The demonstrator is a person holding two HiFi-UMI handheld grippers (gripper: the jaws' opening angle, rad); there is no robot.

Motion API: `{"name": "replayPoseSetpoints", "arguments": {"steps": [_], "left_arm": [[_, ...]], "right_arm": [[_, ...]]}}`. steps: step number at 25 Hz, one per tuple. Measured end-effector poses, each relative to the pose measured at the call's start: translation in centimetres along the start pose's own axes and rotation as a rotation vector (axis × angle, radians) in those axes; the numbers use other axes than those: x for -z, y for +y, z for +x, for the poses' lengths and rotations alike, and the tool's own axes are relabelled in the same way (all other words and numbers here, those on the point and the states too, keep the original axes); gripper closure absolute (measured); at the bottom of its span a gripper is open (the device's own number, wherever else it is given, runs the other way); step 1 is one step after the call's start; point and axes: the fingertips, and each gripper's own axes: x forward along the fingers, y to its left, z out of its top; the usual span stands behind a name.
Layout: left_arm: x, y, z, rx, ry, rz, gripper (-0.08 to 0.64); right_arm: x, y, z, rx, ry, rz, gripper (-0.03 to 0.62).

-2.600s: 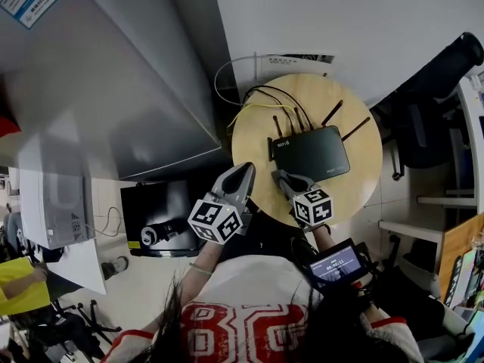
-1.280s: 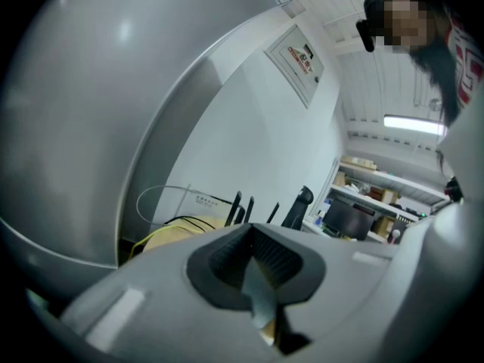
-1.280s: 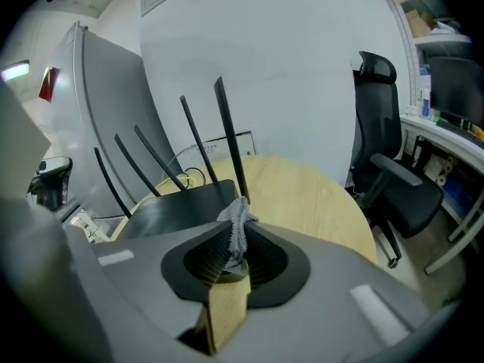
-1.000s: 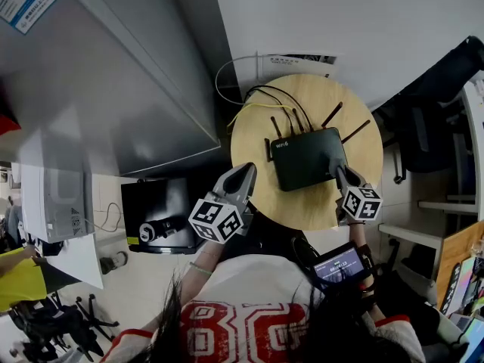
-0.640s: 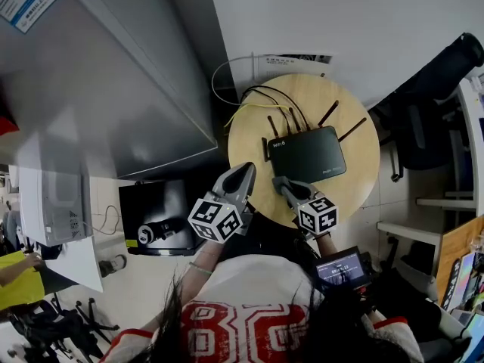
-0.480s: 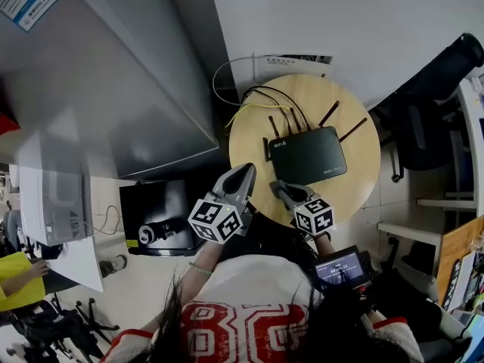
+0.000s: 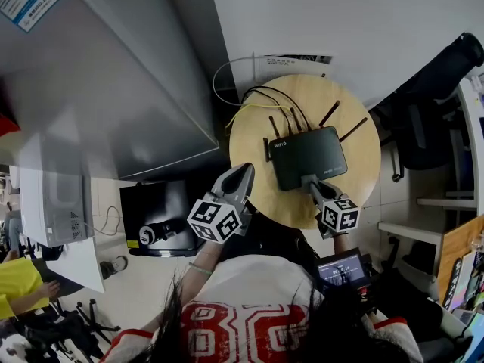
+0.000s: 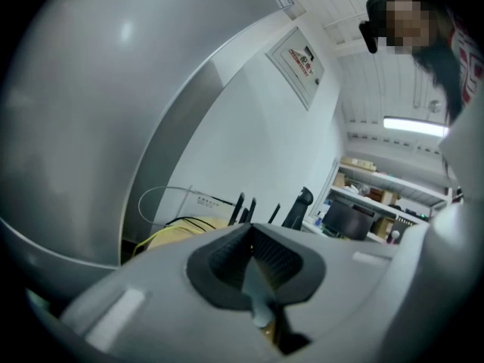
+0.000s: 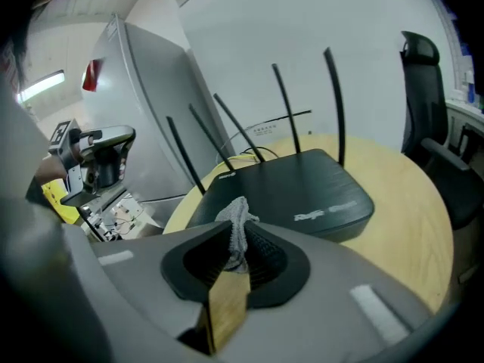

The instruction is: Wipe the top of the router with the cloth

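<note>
right hand-held gripper (image 7: 308,180) was pinching the grey cloth (image 9: 236,214) at the black router's (image 7: 308,156) near edge | router sat on the round wooden surface (image 7: 367,184) | left hand-held gripper (image 7: 242,174) jaws closed together, hanging by the surface's left rim

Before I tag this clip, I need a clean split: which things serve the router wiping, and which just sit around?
In use: flat black router with antennas; grey cloth scrap, pinched in the right gripper.
Just around: round wooden table; black office chair; left gripper, shut and empty.
</note>
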Motion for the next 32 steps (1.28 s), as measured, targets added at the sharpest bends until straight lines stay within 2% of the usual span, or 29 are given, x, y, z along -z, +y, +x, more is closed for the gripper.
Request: {"name": "replayPoseSetpoints", "arguments": {"steps": [11, 14, 17, 21, 24, 28, 32], "left_arm": [[0.0, 0.1, -0.2, -0.014, 0.003, 0.008, 0.558], [-0.1, 0.5, -0.5, -0.036, -0.004, 0.007, 0.558], [-0.4, 1.0, -0.9, -0.06, -0.016, 0.002, 0.558], [-0.7, 1.7, -1.3, -0.089, -0.031, -0.001, 0.558], [-0.4, 1.8, -1.3, -0.099, -0.03, -0.003, 0.558], [-0.2, 1.4, -1.3, -0.097, -0.025, -0.004, 0.558], [0.0, 1.5, -1.7, -0.1, -0.018, -0.005, 0.558]], "right_arm": [[-2.5, -12.7, -4.2, 0.248, -0.054, 0.071, 0.548], [-2.8, -14.6, -4.8, 0.289, -0.072, 0.102, 0.548], [-3.5, -14.6, -5.1, 0.296, -0.087, 0.107, 0.548], [-5.8, -11.8, -3.9, 0.237, -0.132, 0.083, 0.548], [-7.3, -7.8, -1.8, 0.149, -0.14, 0.041, 0.548], [-7.7, -0.9, 1.3, 0.011, -0.115, 0.001, 0.548], [-6.5, 4.6, 4.4, -0.097, -0.052, -0.028, 0.548]]}}
